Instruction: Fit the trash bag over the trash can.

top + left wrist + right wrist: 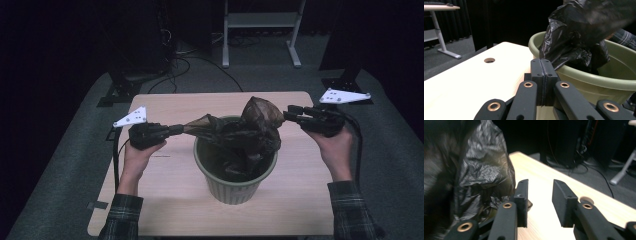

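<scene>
An olive-green round bin (234, 189) stands in the middle of the light wooden table (165, 200). A crumpled black plastic bag (260, 117) lies in it and bulges above the rim. One corner of the bag is stretched out to the left, and my left gripper (182, 129) is shut on it just outside the rim. In the left gripper view the jaws (544, 75) are pressed together against the bag (574, 32) beside the bin (599, 80). My right gripper (287, 114) is level at the bag's right side. Its jaws (540, 187) stand open with nothing between them, the bag (474, 170) just beside one jaw.
The table has a round cable hole (489, 60) near its far edge. Behind it, a white desk frame (260, 20) and black stand bases (120, 92) rest on grey carpet with loose cables (200, 62). Bare tabletop lies on both sides of the bin.
</scene>
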`<state>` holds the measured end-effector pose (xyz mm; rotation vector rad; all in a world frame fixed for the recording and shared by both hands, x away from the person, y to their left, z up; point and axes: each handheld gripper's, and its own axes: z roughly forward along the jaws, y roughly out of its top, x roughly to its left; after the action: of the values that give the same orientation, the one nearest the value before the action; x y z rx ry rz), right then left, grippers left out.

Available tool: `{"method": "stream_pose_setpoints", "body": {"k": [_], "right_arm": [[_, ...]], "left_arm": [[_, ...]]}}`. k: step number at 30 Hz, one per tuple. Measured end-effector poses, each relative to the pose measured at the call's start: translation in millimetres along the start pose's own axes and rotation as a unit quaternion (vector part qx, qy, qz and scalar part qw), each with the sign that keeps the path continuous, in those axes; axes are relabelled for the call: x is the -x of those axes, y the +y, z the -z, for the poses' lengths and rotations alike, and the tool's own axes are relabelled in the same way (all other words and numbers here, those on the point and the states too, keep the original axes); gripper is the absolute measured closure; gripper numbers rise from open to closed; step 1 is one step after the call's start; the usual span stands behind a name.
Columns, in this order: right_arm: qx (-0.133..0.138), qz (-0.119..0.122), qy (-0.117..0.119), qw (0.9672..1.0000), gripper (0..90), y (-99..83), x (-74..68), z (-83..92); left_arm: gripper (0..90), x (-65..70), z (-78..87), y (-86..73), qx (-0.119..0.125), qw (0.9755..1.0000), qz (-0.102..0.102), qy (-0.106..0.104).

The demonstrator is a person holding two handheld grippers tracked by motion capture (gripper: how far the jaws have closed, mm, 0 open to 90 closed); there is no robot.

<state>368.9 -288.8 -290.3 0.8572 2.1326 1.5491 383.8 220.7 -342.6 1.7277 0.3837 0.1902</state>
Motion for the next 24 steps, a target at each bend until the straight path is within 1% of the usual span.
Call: {"method": "stream_pose_setpoints", "body": {"k": [2,3,5,6,10,14,17,18,19,20,21,22,23,24], "right_arm": [[0.015,0.003,0.005,0.9999,58.9,6.2,-3.5,6.2],[0.025,0.003,0.017,0.9995,57.1,10.4,-6.6,9.1],[0.036,0.007,0.031,0.9988,53.4,16.1,-12.9,11.5],[0.040,0.012,0.042,0.9983,52.2,19.2,-17.5,11.9],[0.049,0.034,0.071,0.9957,49.9,27.7,-42.3,11.2],[0.042,0.055,0.095,0.9930,48.1,29.2,-64.7,6.1],[0.024,0.056,0.116,0.9913,45.2,25.2,-75.3,-3.3],[0.018,0.058,0.119,0.9911,44.9,23.4,-78.0,-7.3],[0.010,0.060,0.119,0.9910,46.6,21.6,-80.5,-11.6],[0.003,0.064,0.121,0.9906,55.8,19.8,-82.2,-16.3],[-0.004,0.074,0.118,0.9902,69.1,17.8,-83.5,-19.4],[-0.007,0.080,0.114,0.9902,76.5,15.9,-84.2,-21.7],[-0.009,0.080,0.116,0.9900,85.1,14.6,-83.7,-22.8],[-0.007,0.081,0.115,0.9901,89.5,13.2,-82.9,-22.1]], "left_arm": [[89.7,0.5,-0.3,-0.3,0.000,1.0000,0.000,-0.001],[89.7,0.8,-0.6,-0.3,0.000,1.0000,0.000,-0.002],[89.6,1.7,-1.4,-0.4,-0.002,1.0000,0.000,-0.003],[89.6,2.2,-1.8,-0.5,-0.001,1.0000,0.000,-0.004],[89.6,3.6,-2.8,-0.7,-0.001,1.0000,-0.001,-0.007],[89.7,4.4,-2.1,-0.4,-0.002,1.0000,-0.001,-0.008],[89.7,5.1,-1.5,0.1,0.001,1.0000,-0.001,-0.008],[89.7,5.4,-1.5,0.2,0.002,1.0000,-0.001,-0.009],[89.7,5.7,-1.7,0.3,0.002,0.9999,-0.002,-0.011],[89.7,6.5,-2.0,0.5,0.003,0.9999,-0.002,-0.011],[89.7,7.1,-2.0,0.6,0.003,0.9999,-0.002,-0.011],[89.7,7.4,-1.5,0.7,0.003,0.9999,-0.003,-0.010],[89.7,7.4,-0.6,0.9,0.002,1.0000,-0.004,-0.006],[89.7,7.0,1.0,1.0,0.002,1.0000,-0.004,-0.003]]}}
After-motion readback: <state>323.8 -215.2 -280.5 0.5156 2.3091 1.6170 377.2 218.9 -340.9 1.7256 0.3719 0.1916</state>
